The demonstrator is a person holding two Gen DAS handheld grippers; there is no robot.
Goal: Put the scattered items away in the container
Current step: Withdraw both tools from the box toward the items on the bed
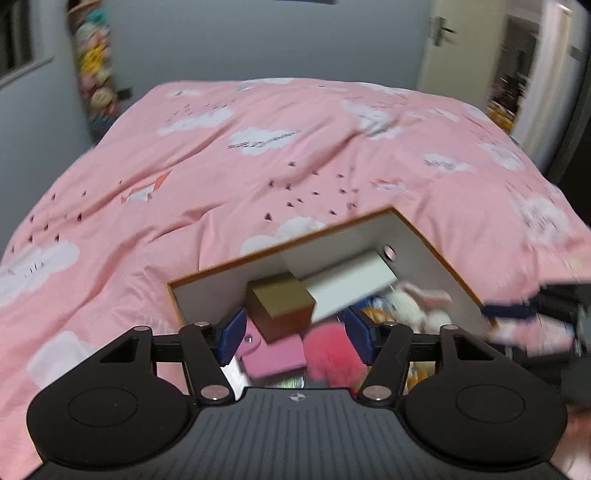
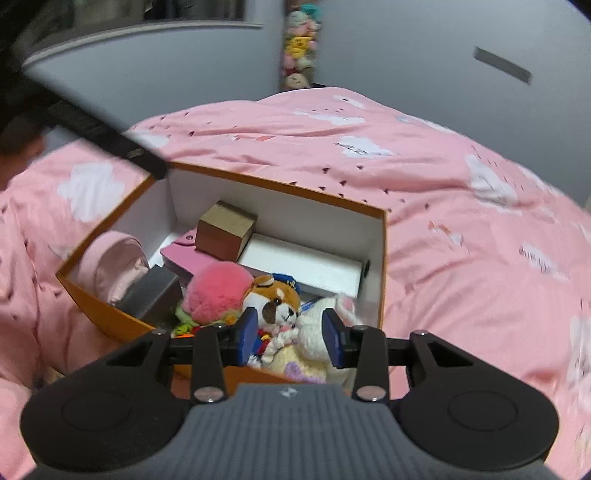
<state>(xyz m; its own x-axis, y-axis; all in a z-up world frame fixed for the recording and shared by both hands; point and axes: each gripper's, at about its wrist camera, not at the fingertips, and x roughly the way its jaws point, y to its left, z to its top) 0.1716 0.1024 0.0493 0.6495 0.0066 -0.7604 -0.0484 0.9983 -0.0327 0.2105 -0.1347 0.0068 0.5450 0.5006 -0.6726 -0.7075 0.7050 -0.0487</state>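
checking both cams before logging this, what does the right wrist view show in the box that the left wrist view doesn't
Only the right wrist view shows the brown-and-white plush dog with a blue cap, the rolled pale pink cloth and the dark grey box at the container's near left.

Only the left wrist view shows the cream door with a metal handle.

Both share the orange-rimmed white-lined box, small brown cardboard cube, long white box, pink fluffy pompom, white knitted bunny and pink cloud-print duvet.

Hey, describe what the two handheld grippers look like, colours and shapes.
Both match: the left gripper and right gripper have ribbed dark grey bodies with a small emblem, two round black side lobes, black linkage arms with silver pivot bolts, and blue finger pads.
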